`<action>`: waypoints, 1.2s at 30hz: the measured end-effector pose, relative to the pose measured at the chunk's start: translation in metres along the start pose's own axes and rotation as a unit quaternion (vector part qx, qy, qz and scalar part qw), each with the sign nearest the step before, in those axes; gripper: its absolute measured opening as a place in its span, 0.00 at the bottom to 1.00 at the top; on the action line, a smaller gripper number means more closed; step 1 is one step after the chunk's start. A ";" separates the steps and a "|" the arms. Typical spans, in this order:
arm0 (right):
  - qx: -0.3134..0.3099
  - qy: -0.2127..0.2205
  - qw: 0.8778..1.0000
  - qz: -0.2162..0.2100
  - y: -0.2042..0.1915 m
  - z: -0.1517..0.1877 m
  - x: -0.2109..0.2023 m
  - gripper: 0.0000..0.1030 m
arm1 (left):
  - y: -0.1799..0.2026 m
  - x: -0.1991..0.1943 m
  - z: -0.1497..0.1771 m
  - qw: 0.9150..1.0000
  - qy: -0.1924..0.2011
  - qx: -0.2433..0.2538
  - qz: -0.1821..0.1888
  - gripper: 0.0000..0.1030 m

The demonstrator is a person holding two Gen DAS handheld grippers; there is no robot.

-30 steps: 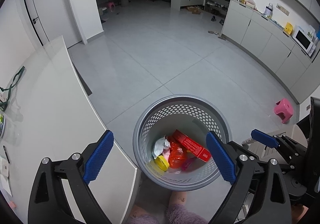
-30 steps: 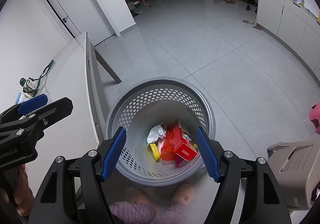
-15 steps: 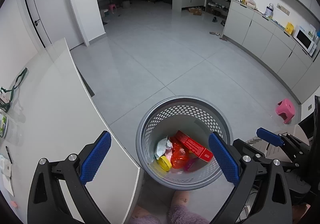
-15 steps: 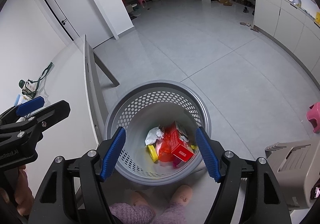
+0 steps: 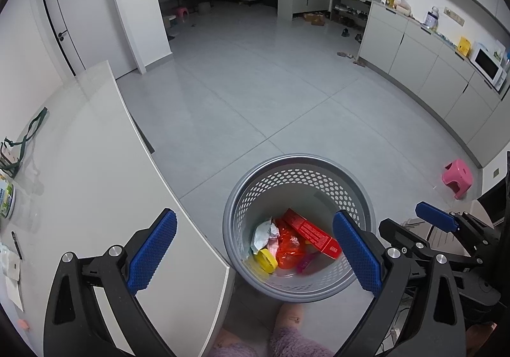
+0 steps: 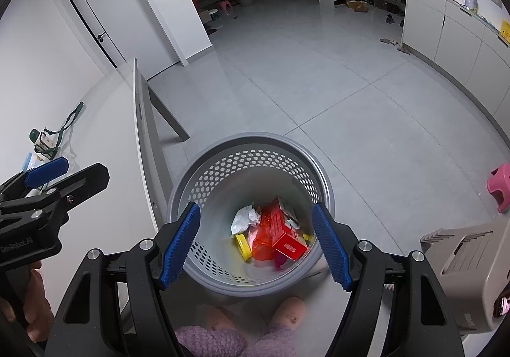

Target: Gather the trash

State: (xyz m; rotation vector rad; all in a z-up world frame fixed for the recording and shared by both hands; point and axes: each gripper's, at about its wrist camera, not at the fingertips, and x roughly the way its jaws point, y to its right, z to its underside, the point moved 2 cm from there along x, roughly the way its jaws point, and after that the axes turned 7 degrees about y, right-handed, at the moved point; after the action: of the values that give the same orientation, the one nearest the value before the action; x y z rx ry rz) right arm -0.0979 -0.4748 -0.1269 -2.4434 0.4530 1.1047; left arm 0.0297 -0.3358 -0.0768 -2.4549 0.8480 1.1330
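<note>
You hold both tongs over the grey perforated basket (image 6: 223, 280) on the floor beside the white surface (image 5: 79, 172), and each is wide open with nothing between its pads: the left tongs (image 5: 255, 255) straddle the surface's edge and the basket, the right tongs (image 6: 255, 245) sit above the basket's mouth. This looks like the pause after a drop, so your next move is probably back to the surface for any remaining trash. In the basket lie a red box (image 5: 310, 232), an orange-red wrapper (image 5: 288, 250), crumpled white paper (image 5: 264, 231) and a yellow ring-shaped piece (image 5: 265, 259), bunched on its bottom.
</note>
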 end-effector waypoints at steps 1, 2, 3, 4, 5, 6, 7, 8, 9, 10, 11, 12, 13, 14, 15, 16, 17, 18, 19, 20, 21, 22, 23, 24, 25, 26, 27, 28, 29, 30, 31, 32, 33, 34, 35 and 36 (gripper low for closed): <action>-0.001 0.000 1.000 0.000 0.000 0.000 0.000 0.68 | 0.000 0.000 0.000 1.000 0.000 0.001 0.000 0.94; -0.001 0.000 1.000 0.000 0.000 0.000 0.000 0.68 | 0.000 0.001 -0.001 1.000 -0.001 0.001 0.000 0.94; -0.001 0.000 1.000 0.000 0.000 0.000 0.000 0.68 | 0.000 0.001 -0.001 1.000 -0.001 0.001 0.001 0.94; -0.001 -0.001 1.000 0.000 -0.001 0.000 0.000 0.68 | 0.001 0.001 -0.001 1.000 -0.001 0.001 0.000 0.94; -0.001 -0.001 1.000 -0.001 -0.001 0.000 0.000 0.68 | 0.001 0.001 -0.001 1.000 0.000 0.002 0.000 0.94; -0.002 -0.001 1.000 -0.001 -0.001 0.000 0.000 0.68 | 0.001 0.002 -0.002 1.000 0.000 0.003 -0.001 0.94; -0.004 -0.001 1.000 -0.001 -0.002 0.000 0.000 0.68 | 0.001 0.002 -0.002 1.000 0.001 0.003 -0.001 0.94; -0.004 -0.001 1.000 0.000 -0.002 -0.001 0.000 0.68 | 0.001 0.002 -0.002 1.000 0.001 0.003 -0.001 0.94; -0.005 -0.001 1.000 0.000 -0.002 -0.001 0.000 0.68 | 0.001 0.002 -0.002 1.000 0.001 0.003 -0.001 0.94; -0.005 -0.001 1.000 0.000 -0.002 -0.001 0.000 0.68 | 0.001 0.002 -0.002 1.000 0.001 0.004 -0.002 0.94; -0.005 -0.001 1.000 0.000 -0.002 -0.001 0.000 0.68 | 0.001 0.002 -0.002 1.000 0.000 0.005 -0.003 0.94; -0.005 -0.001 1.000 0.001 -0.003 -0.002 0.001 0.68 | 0.001 0.003 -0.003 1.000 0.000 0.007 -0.004 0.94; -0.005 -0.001 1.000 0.000 -0.003 -0.002 0.001 0.68 | 0.001 0.003 -0.003 1.000 -0.001 0.007 -0.004 0.94; -0.005 -0.002 1.000 0.000 -0.003 -0.002 0.001 0.68 | 0.001 0.003 -0.003 1.000 -0.002 0.007 -0.004 0.94; -0.004 -0.002 1.000 0.001 -0.003 -0.002 0.001 0.68 | 0.001 0.004 -0.003 1.000 -0.002 0.007 -0.003 0.94; -0.004 -0.002 1.000 0.000 -0.003 -0.002 0.001 0.68 | 0.000 0.004 -0.003 1.000 -0.003 0.007 -0.002 0.94; -0.004 -0.002 1.000 0.000 -0.003 -0.002 0.001 0.68 | 0.000 0.004 -0.003 1.000 -0.003 0.006 -0.003 0.94; -0.004 -0.003 1.000 0.000 -0.003 -0.002 0.001 0.68 | 0.000 0.004 -0.003 1.000 -0.003 0.006 -0.003 0.94; -0.004 -0.003 1.000 0.000 -0.003 -0.002 0.001 0.68 | 0.000 0.004 -0.003 1.000 -0.003 0.006 -0.003 0.94; -0.004 -0.002 1.000 0.000 -0.003 -0.002 0.001 0.68 | 0.001 0.004 -0.003 1.000 -0.004 0.005 -0.003 0.94; -0.004 -0.002 1.000 0.000 -0.003 -0.002 0.001 0.68 | 0.000 0.005 -0.004 1.000 -0.006 0.004 -0.002 0.94; -0.005 -0.002 1.000 0.000 -0.003 -0.002 0.001 0.68 | 0.000 0.006 -0.003 1.000 -0.008 0.002 -0.001 0.94; -0.005 -0.002 1.000 0.000 -0.003 -0.002 0.001 0.68 | 0.000 0.007 -0.003 1.000 -0.010 0.001 0.001 0.94; -0.005 -0.002 1.000 0.000 -0.003 -0.002 0.001 0.68 | 0.000 0.007 -0.003 1.000 -0.011 0.001 0.001 0.94; -0.006 -0.002 1.000 0.000 -0.003 -0.002 0.001 0.68 | 0.001 0.007 -0.003 1.000 -0.011 0.001 0.001 0.94; -0.006 -0.003 1.000 0.000 -0.003 -0.002 0.001 0.68 | 0.001 0.008 -0.002 1.000 -0.011 0.001 0.000 0.94; -0.006 -0.003 1.000 0.000 -0.003 -0.002 0.001 0.68 | 0.001 0.008 -0.001 1.000 -0.011 0.002 -0.001 0.94; -0.006 -0.003 1.000 0.000 -0.003 -0.002 0.001 0.68 | 0.001 0.008 -0.001 1.000 -0.011 0.002 -0.003 0.94; -0.006 -0.002 1.000 0.000 -0.004 -0.002 0.001 0.68 | 0.000 0.009 -0.002 1.000 -0.011 0.003 -0.003 0.94; -0.006 -0.002 1.000 0.000 -0.004 -0.002 0.001 0.68 | 0.000 0.009 -0.002 1.000 -0.011 0.002 -0.002 0.94; -0.006 -0.002 1.000 0.000 -0.004 -0.002 0.001 0.68 | 0.000 0.009 -0.002 1.000 -0.011 0.002 -0.003 0.94; -0.006 -0.002 1.000 -0.001 -0.003 -0.002 0.001 0.68 | 0.001 0.009 -0.001 1.000 -0.012 0.002 -0.004 0.94; -0.006 -0.001 1.000 -0.001 -0.004 -0.003 0.001 0.68 | 0.001 0.009 -0.001 1.000 -0.012 0.002 -0.005 0.94; -0.007 -0.001 1.000 -0.002 -0.004 -0.003 0.001 0.68 | 0.001 0.009 -0.001 1.000 -0.011 0.002 -0.005 0.94; -0.008 0.000 1.000 -0.002 -0.004 -0.003 0.001 0.68 | 0.000 0.009 0.000 1.000 -0.012 0.002 -0.006 0.94; -0.008 0.000 1.000 -0.002 -0.004 -0.003 0.001 0.68 | 0.000 0.009 0.000 1.000 -0.011 0.002 -0.006 0.94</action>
State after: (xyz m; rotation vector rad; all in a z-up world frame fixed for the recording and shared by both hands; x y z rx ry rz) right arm -0.0932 -0.4731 -0.1247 -2.4573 0.4402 1.1105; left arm 0.0343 -0.3395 -0.0840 -2.4359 0.8261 1.1505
